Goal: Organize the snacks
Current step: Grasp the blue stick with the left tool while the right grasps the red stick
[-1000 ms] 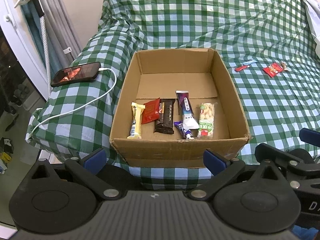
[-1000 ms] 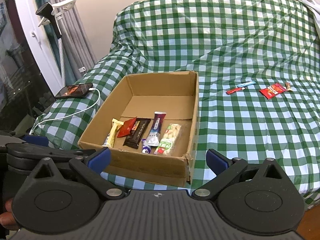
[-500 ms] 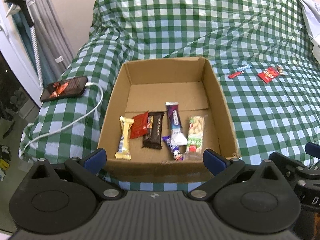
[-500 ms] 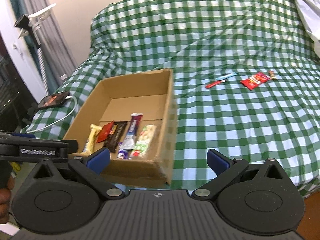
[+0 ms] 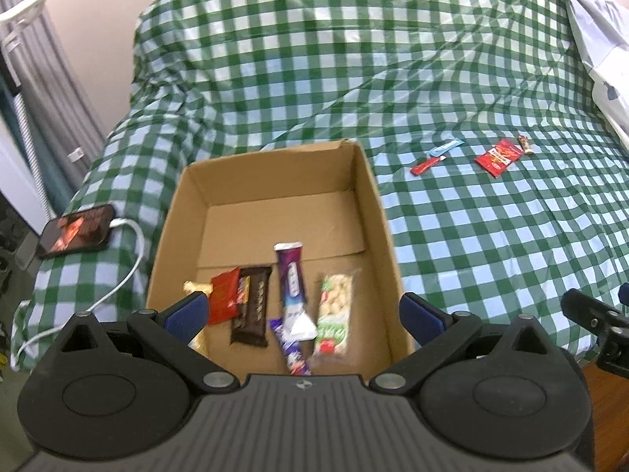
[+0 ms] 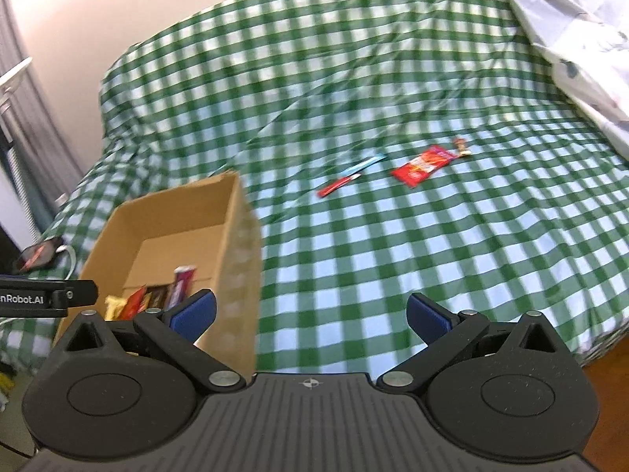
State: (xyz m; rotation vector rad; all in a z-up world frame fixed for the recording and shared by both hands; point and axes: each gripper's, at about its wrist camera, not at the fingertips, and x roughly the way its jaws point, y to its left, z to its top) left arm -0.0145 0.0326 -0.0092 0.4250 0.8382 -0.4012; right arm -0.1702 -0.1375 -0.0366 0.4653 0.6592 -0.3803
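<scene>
An open cardboard box [image 5: 377, 204] sits on a green checked bed. It holds several snacks along its near side: a dark chocolate bar [image 5: 251, 305], a purple tube pack [image 5: 291, 279], a peanut bar [image 5: 334, 306] and a red packet [image 5: 224, 295]. My left gripper [image 5: 302, 310] is open and empty above the box's near edge. My right gripper [image 6: 310, 314] is open and empty to the right of the box [image 6: 236, 236]. On the bed beyond it lie a red packet [image 6: 424, 165], a red stick [image 6: 338, 185], a blue stick [image 6: 367, 163] and a small candy [image 6: 462, 146].
A phone [image 5: 74, 232] on a white cable [image 5: 122, 275] lies left of the box. A white printed sheet [image 6: 570, 39] covers the bed's far right. Curtains and a white stand [image 5: 23, 59] are at the left. The bed's edge and wooden floor [image 6: 605, 373] are at lower right.
Both grippers have risen and moved forward. The left now looks down into the box. The right has swung right, toward the loose snacks on the bed.
</scene>
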